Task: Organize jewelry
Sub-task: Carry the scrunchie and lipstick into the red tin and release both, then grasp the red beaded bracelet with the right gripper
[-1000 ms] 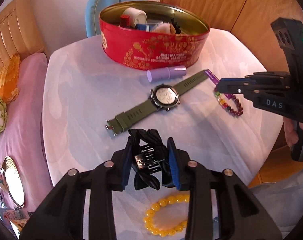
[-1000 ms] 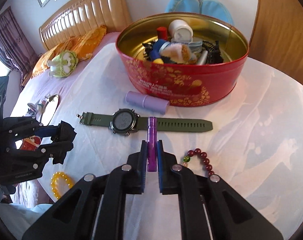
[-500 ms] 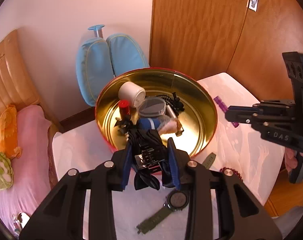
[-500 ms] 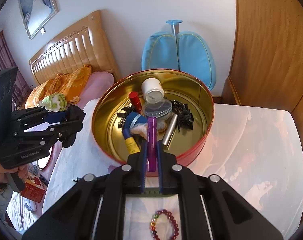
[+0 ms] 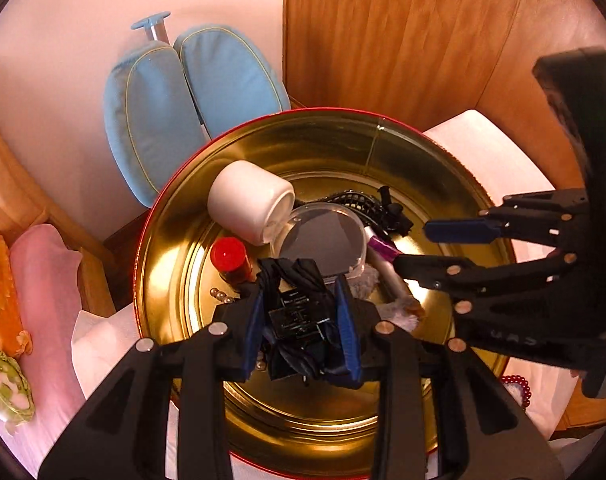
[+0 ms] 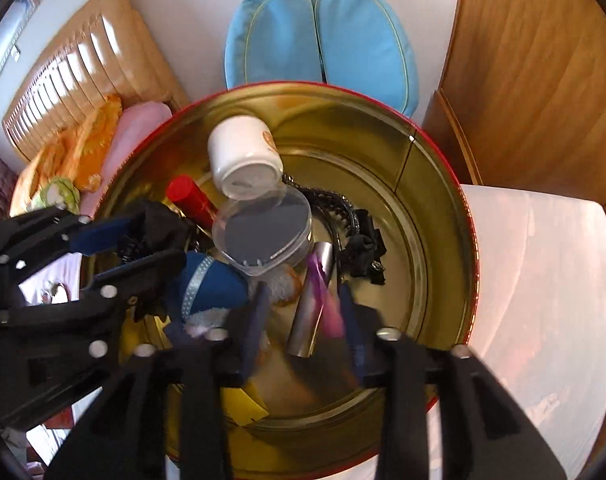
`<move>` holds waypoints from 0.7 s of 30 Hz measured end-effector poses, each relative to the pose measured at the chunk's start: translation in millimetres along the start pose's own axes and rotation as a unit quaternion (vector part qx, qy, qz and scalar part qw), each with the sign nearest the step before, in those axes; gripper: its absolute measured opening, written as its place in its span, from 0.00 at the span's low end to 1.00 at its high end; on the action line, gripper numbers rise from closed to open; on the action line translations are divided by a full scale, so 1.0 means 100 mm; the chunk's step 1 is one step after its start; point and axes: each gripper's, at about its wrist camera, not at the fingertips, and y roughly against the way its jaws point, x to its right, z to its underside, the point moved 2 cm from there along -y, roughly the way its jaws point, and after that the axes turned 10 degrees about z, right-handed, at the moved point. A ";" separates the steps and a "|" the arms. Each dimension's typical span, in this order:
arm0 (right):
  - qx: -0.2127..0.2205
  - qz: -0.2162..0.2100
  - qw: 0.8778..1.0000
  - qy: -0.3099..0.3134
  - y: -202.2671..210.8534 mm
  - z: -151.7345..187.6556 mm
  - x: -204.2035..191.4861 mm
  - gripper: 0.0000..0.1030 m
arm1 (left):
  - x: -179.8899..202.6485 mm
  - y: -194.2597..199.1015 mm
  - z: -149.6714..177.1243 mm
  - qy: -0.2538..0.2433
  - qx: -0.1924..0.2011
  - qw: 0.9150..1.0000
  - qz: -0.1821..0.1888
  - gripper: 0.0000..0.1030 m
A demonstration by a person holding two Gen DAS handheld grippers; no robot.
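Between my left tongs [image 5: 301, 330], low in the centre of the left wrist view, sits the black bow hair clip [image 5: 299, 312], pinched between the two blue pads and hanging over the gold floor of the red tin [image 5: 175, 216]. My right tongs [image 6: 303, 320], bottom centre of the right wrist view, stand wide apart, and the purple tube [image 6: 321, 292] lies blurred in the gap between the fingers, against the silver tube [image 6: 311, 300]; I judge it is free of the pads, though the blur leaves that unsure.

So I take the step to be dropping items into the tin: the right side's drop looks done, the left's is not yet. Next I need to open the left pads and let the clip fall, ideally onto bare metal at the lower part of the frame and clear of the clear round case [image 5: 319, 240].

Further out, upper centre, the white jar [image 5: 249, 200] leans on that case, the red-capped bottle [image 5: 231, 260] lies to the left, and a beaded bracelet [image 5: 517, 386] rests outside the tin at lower right.
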 end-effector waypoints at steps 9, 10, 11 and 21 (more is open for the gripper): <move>0.020 -0.015 0.999 0.025 0.12 0.11 -0.03 0.75 | -0.07 -0.15 -0.01 0.012 -0.012 0.999 -0.030 0.57; 0.022 -0.019 0.999 0.025 0.13 0.12 -0.02 0.76 | -0.07 -0.14 0.00 0.010 -0.013 0.999 -0.032 0.60; 0.023 -0.025 0.999 0.023 0.14 0.12 -0.03 0.78 | -0.06 -0.13 0.01 0.008 -0.013 0.999 -0.034 0.66; 0.075 -0.074 0.994 0.024 0.56 0.38 0.05 0.95 | 0.10 0.23 0.32 -0.014 0.001 0.998 -0.054 0.86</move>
